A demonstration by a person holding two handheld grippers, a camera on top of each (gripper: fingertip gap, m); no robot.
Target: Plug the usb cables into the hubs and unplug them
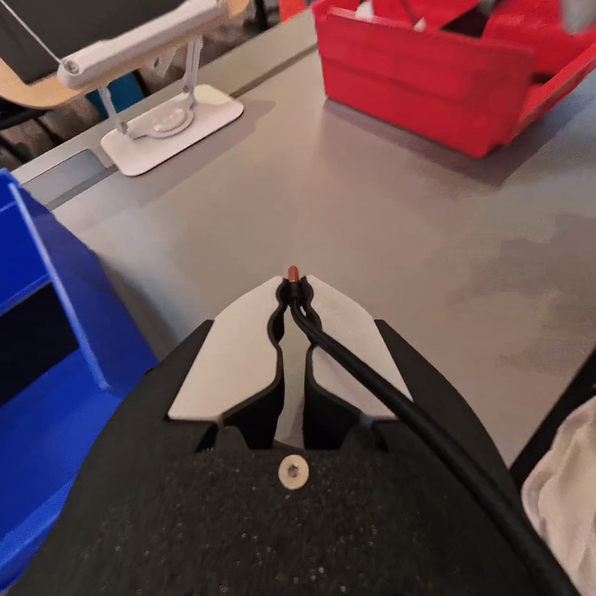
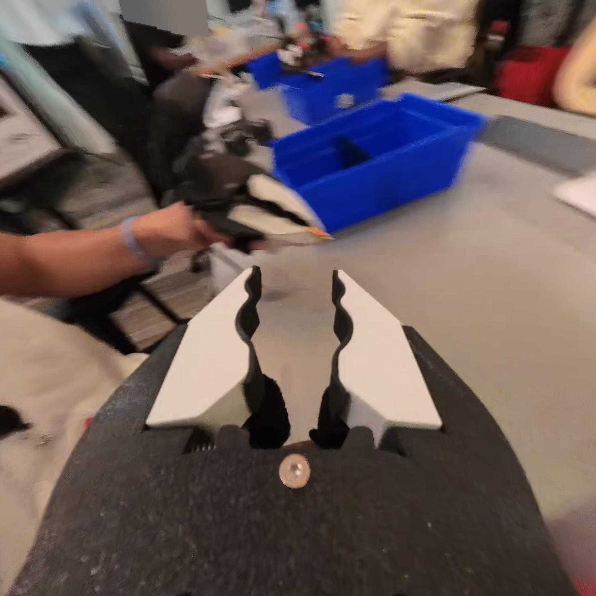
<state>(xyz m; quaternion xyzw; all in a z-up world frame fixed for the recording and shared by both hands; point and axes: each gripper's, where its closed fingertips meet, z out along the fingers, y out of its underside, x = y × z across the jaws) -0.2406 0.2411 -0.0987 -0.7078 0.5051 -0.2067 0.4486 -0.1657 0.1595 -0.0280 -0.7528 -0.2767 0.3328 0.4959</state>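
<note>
The thin black cable with a copper-coloured tip (image 1: 294, 280) sits pinched between the white fingertips of the left claw (image 1: 293, 283), its metal end poking just past them above the grey surface (image 1: 371, 225). The cable's two black strands run back over the right finger and off toward the lower right. A blue plastic bin (image 1: 42, 338) stands just beside this claw on its left; a red plastic bin (image 1: 419, 84) lies well apart at the far right, and a white stand on a flat rounded base (image 1: 174, 129) at the far left edge.

The right claw (image 2: 296, 274) is spread wide and holds nothing, hovering over the same grey surface. Ahead of it, blurred, a hand (image 2: 174, 225) grips the left claw beside an open blue bin (image 2: 371, 180).
</note>
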